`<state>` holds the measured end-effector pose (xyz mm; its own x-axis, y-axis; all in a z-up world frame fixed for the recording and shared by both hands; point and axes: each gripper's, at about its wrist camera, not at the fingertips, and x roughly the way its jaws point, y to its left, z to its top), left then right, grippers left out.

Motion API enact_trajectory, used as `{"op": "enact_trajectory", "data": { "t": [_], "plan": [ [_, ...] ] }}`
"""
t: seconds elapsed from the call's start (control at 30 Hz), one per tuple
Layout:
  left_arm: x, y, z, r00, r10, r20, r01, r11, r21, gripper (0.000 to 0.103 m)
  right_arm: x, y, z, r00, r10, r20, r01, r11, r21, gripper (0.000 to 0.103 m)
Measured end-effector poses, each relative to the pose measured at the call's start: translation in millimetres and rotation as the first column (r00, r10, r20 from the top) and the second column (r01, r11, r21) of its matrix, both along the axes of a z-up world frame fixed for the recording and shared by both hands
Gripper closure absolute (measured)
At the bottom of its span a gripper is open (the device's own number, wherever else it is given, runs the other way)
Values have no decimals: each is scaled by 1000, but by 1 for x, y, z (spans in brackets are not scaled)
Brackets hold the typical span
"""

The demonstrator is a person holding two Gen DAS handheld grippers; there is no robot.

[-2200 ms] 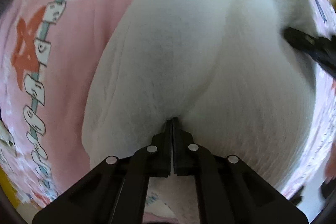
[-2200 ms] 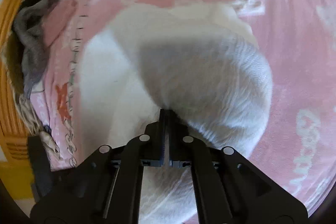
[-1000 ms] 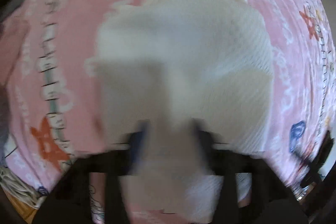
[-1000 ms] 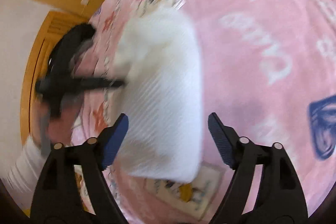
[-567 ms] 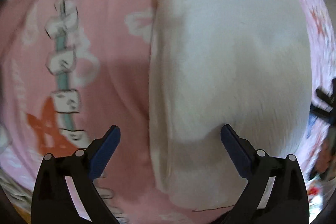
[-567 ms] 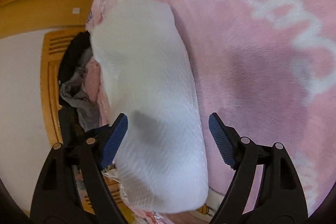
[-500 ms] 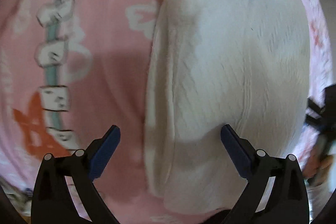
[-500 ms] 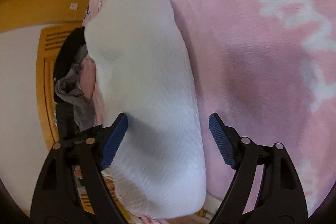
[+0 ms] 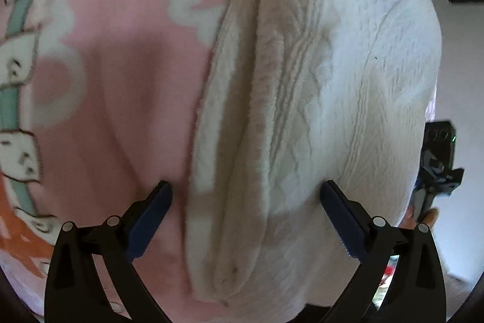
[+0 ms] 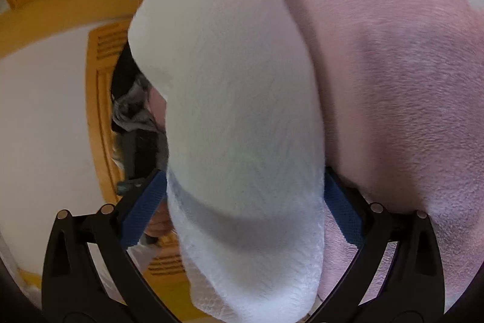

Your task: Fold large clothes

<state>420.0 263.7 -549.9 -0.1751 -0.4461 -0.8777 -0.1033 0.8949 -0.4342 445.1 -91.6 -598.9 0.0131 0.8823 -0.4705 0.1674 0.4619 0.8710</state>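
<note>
Judged to be the let-go after a fold: white knit sweater (image 9: 332,80) lying as a thick, doubled bundle on the pink fleece blanket (image 9: 121,80), layered edge showing in the left wrist view. At the left gripper (image 9: 245,202), spread about as wide as possible and just been opening, gripping nothing; straddles the bundle's layered edge, one pad over bare blanket just beside the knit, the other at or on the sweater's top. At the right gripper (image 10: 243,202), likewise wide and just been opening, clamped on nothing, with the far end of the bundle filling the gap and the pads just beside its flanks. To do this well: draw both tools straight back and up along their own lines, so as not to snag the fuzzy knit on the ridged pads or drag the top layer askew. Lift together to keep the fold square. Check that the layered edge stays stacked, not splayed. For any further fold, pinch through all layers at the corners, not the top layer alone. Expect a soft, springy fabric, likely to puff back open unless laid down flat. As for containers: none made out in either view. Only a heap of dark and grey clothes (image 10: 133,114) beside an orange wooden panel (image 10: 93,111); impossible to tell whether in a basket or lying loose.
</note>
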Motion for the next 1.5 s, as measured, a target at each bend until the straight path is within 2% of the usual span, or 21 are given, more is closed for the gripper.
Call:
{"op": "enact_trajectory", "data": {
  "t": [0.07, 0.17, 0.23, 0.33, 0.43, 0.5, 0.53, 0.57, 0.6, 0.73, 0.87, 1.07, 1.17, 1.23, 1.37, 1.47, 1.5],
  "plan": [
    [2, 2, -1, 1000, -9, -11, 9, 1000, -16, 7, 0, 7, -2, 1000, 10, 1, -10, 1000, -22, 5],
    [6, -1, -19, 997, 23, -77, -31, 993, -110, 7, 5, 18, -9, 1000, -2, -5, 2, 999, -45, 5],
    [9, -8, -24, 995, 32, -94, -47, 985, -167, 7, 5, 19, -12, 1000, -15, -10, 14, 998, -53, 5],
    [9, -4, -33, 991, 75, -111, -96, 975, -200, 7, 5, 22, -12, 1000, -27, -11, 26, 997, -76, 5],
    [11, 1, -28, 990, 80, -112, -100, 977, -187, 10, 1, 29, -5, 999, -31, 25, 34, 992, -124, 5],
    [8, 7, -21, 984, 107, -143, -134, 970, -201, 37, -1, 31, 0, 999, -43, 24, 46, 990, -137, 8],
    [10, 8, -14, 983, 117, -141, -143, 972, -188, 41, -1, 32, 2, 998, -52, 20, 54, 989, -136, 10],
    [8, 5, -9, 985, 114, -133, -138, 972, -188, 51, -3, 33, 4, 998, -64, 15, 65, 990, -126, 12],
    [8, 5, -5, 984, 121, -134, -146, 971, -192, 57, -6, 30, 6, 997, -80, 7, 81, 991, -102, 14],
    [5, 5, 11, 982, 146, -123, -170, 963, -210, 66, -19, 14, 9, 991, -128, -38, 128, 992, 2, 29],
    [-5, -1, 25, 984, 151, -95, -170, 956, -241, 68, -30, 12, 28, 991, -131, -29, 132, 991, 37, 31],
    [-12, 1, 71, 987, 138, -80, -154, 955, -252, 71, -66, -2, 80, 988, -149, -45, 153, 983, 102, 32],
    [-16, -2, 109, 991, 105, -79, -123, 953, -277, 72, -92, -21, 113, 981, -177, -78, 186, 974, 126, 32],
    [-20, -8, 133, 993, 73, -87, -96, 953, -289, 72, -107, -35, 139, 979, -188, -78, 196, 974, 110, 32],
    [-29, -49, 192, 995, -55, -78, 28, 950, -311, 73, -155, -81, 213, 962, -265, -64, 270, 959, 90, 32],
    [-37, -98, 248, 986, -166, -34, 143, 924, -355, 73, -195, -129, 273, 936, -351, -28, 352, 933, 72, 32],
    [-39, -102, 262, 982, -189, -21, 168, 914, -369, 73, -205, -142, 288, 925, -380, -18, 381, 922, 69, 32]
  ]
}}
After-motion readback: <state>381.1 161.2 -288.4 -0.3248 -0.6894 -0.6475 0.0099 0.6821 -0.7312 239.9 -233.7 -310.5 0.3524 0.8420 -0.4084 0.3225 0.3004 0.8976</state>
